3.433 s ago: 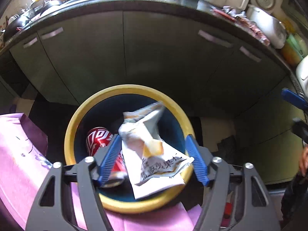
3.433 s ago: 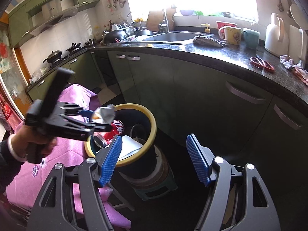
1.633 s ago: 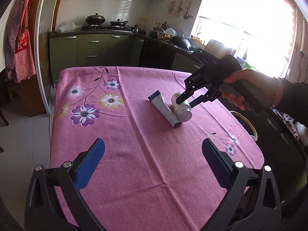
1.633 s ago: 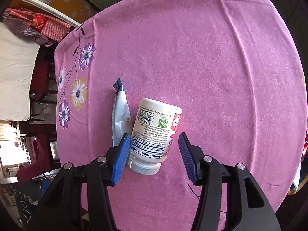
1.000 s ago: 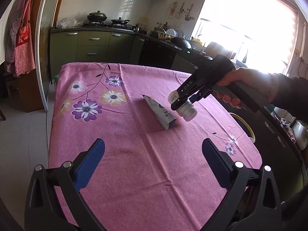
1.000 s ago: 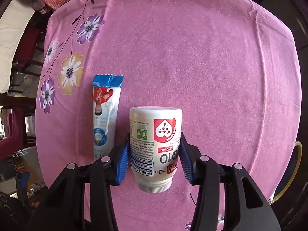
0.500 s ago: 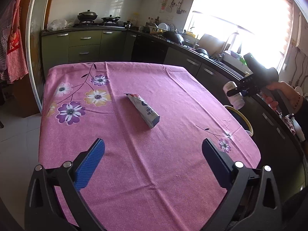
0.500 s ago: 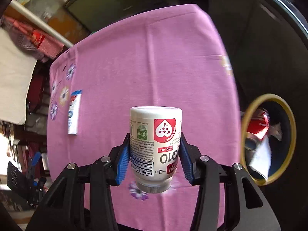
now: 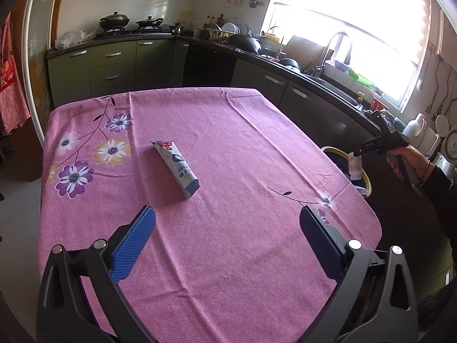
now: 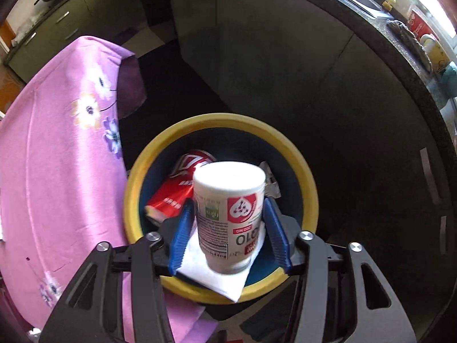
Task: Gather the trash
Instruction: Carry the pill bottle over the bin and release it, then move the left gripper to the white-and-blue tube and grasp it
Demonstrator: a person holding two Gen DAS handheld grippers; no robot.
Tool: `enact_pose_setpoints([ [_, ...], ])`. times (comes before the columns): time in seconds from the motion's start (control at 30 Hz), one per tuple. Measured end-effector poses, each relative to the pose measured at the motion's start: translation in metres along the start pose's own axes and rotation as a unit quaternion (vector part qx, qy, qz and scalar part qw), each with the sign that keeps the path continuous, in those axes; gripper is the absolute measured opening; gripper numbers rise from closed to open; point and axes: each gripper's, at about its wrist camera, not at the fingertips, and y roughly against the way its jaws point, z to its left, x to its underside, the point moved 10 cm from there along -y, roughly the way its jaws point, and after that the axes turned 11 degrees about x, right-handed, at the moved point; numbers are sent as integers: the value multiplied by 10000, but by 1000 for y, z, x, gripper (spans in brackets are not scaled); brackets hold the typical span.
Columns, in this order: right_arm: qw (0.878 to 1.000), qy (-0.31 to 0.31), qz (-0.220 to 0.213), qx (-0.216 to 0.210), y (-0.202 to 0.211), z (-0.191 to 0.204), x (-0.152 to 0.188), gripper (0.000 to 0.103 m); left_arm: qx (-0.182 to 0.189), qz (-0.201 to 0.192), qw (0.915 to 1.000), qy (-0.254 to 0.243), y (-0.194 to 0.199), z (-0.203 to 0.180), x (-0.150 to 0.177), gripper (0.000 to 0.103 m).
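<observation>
My right gripper [image 10: 228, 220] is shut on a white supplement bottle [image 10: 228, 214] with a red label and holds it right above the yellow-rimmed dark blue bin [image 10: 310, 188]. A red can [image 10: 177, 188] and a white wrapper [image 10: 217, 278] lie in the bin. In the left wrist view the right gripper [image 9: 357, 155] hangs over the bin [image 9: 368, 184] past the table's right edge. My left gripper [image 9: 225, 234] is open and empty above the pink flowered tablecloth [image 9: 228, 143]. A white and blue tube [image 9: 175, 167] lies on the cloth ahead of it.
Dark green kitchen cabinets [image 9: 114, 65] and a black counter with sink and dishes [image 9: 320, 71] run along the back and right. The bin stands on the dark floor between the table edge [image 10: 122, 131] and the cabinets [image 10: 285, 57].
My right gripper closed on the bottle, lifted it off the table and carried it right to above the bin. My left gripper stays open over the table.
</observation>
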Motion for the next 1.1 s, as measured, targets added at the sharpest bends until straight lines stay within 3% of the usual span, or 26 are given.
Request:
enact_pose_setpoints([
  [0.23,9928,-243,-624,-988,40,8,18,64,-111,263,9995,148,-20,2,0,96],
  [0.53,9614,41,-1214,-2468,103,68,85,69,-454,493,9970,386,-46,14,-10,96],
  [0.8,9521,364,-1596,-2582,127,108,122,72,-781,813,9900,843,-83,46,-33,96],
  [1.1,9511,378,-1560,-2638,111,101,129,73,-1017,1301,9761,1412,-118,89,-48,94],
])
